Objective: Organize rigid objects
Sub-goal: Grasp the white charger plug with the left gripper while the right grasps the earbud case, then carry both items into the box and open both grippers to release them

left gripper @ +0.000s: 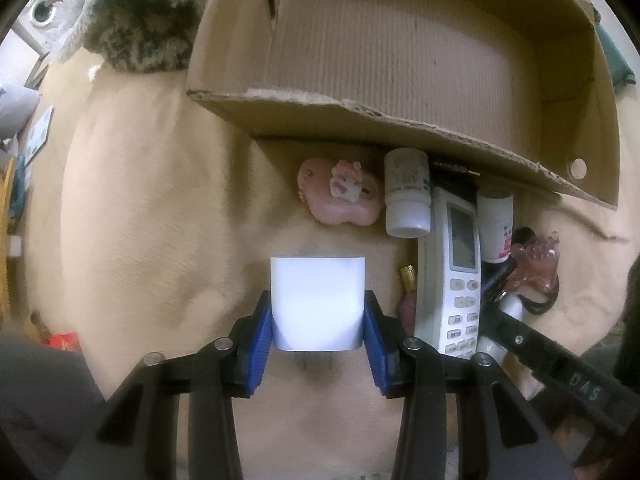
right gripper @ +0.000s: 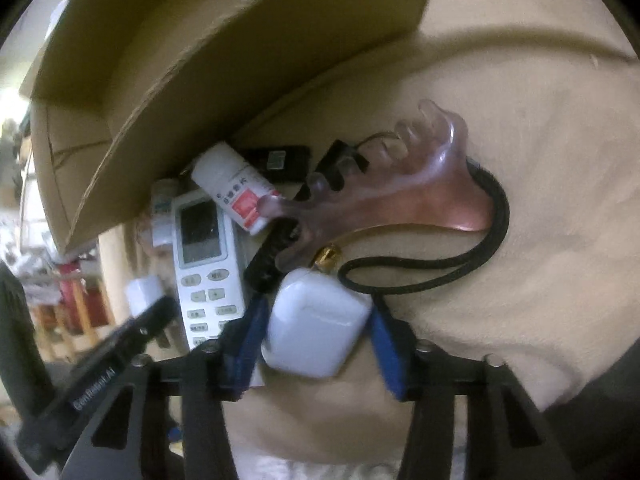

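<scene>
My left gripper (left gripper: 318, 326) points down and is shut on a white plug adapter (left gripper: 318, 296), held a little above the beige blanket (left gripper: 160, 200). My right gripper (right gripper: 318, 334) is shut on a white earbud case (right gripper: 316, 322), with a blue pad against each side. The case lies at the near edge of a pile: a white remote control (right gripper: 204, 256), a white medicine bottle (right gripper: 236, 188), a pink translucent comb-like piece (right gripper: 400, 196) and a black cord loop (right gripper: 480, 248). In the left wrist view the remote (left gripper: 456, 276) lies right of the adapter.
An open cardboard box (left gripper: 400, 60) lies on its side just beyond the pile, its flap overhanging a pink toy (left gripper: 340, 196) and a white bottle (left gripper: 407, 194). A shaggy rug (left gripper: 136, 24) lies far left. Furniture clutter lines the left edge.
</scene>
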`<state>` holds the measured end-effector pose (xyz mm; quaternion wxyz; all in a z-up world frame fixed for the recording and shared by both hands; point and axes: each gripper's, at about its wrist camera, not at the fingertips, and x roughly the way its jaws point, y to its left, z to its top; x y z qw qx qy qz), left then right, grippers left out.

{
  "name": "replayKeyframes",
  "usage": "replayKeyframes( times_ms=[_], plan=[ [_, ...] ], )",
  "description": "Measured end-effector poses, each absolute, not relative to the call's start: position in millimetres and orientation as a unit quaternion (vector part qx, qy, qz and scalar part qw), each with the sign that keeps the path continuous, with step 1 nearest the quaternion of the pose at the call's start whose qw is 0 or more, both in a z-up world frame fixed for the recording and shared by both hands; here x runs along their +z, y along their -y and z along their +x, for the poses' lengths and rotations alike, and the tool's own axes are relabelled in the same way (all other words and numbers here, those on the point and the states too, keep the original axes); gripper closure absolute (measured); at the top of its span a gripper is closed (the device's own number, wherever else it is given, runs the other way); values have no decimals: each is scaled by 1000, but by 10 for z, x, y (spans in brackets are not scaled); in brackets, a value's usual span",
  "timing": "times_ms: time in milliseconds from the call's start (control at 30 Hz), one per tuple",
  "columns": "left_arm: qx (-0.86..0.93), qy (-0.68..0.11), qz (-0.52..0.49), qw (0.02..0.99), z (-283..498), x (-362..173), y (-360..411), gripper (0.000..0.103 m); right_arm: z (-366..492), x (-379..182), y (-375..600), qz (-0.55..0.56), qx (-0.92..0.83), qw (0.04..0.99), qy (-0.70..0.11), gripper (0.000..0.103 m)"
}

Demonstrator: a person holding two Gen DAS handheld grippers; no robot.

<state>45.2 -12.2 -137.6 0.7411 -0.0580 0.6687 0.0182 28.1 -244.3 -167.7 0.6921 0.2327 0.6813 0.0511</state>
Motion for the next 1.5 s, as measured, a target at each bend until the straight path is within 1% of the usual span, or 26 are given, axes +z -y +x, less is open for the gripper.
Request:
replayKeyframes(
  times_ms=[133,300,367,500,600,833,967,1233,1367,1500],
  plan=[
    [24,-662,-59,746,449,-1387,129,65,214,-1568,2369,223,57,705,-671,57],
    [33,-650,-51,758,331,-1263,20,65,112,-1469,2263,210,68,728,-649,57],
    [34,-637,-72,767,290,-1151,-41,65,78,-1388,2253,214,74,737,-636,57],
    [58,-602,-50,795,173,-896,-154,65,-54,-1160,2286,220,87,757,-609,57],
    [65,-597,-63,797,105,-778,-230,65,-106,-949,2289,223,96,776,-581,57],
    [46,-541,-21,839,29,-443,33,65,-173,-602,2342,182,98,830,-519,57],
    [31,-517,-5,855,150,-260,96,65,-76,-381,2310,148,114,855,-484,57],
    [7,-504,-15,864,648,-94,151,65,332,-122,2167,109,136,865,-471,57],
    [0,-510,-9,860,897,-105,200,65,647,-80,2131,87,139,869,-468,57],
    [-2,-515,12,857,1161,-229,277,65,970,-167,2104,64,135,866,-476,57]
  ],
)
